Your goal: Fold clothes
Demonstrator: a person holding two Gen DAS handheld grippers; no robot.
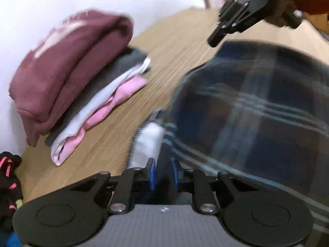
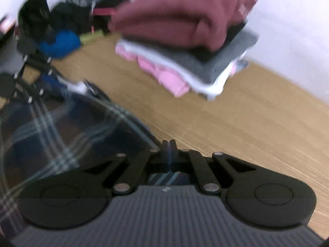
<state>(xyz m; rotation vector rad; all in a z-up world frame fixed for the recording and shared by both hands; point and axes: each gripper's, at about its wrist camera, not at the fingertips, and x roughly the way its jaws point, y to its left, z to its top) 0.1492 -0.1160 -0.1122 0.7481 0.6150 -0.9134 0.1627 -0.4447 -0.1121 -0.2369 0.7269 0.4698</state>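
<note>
A dark blue and brown plaid shirt lies bunched on the wooden table and fills the right of the left wrist view. My left gripper is shut on its edge near the white collar lining. My right gripper is shut on another edge of the same shirt. The right gripper also shows at the top right of the left wrist view, and the left gripper at the left of the right wrist view. Both views are blurred by motion.
A stack of folded clothes with a maroon sweatshirt on top stands by the white wall; it also shows in the right wrist view. A heap of dark unfolded clothes lies beyond. Bare wooden tabletop lies between.
</note>
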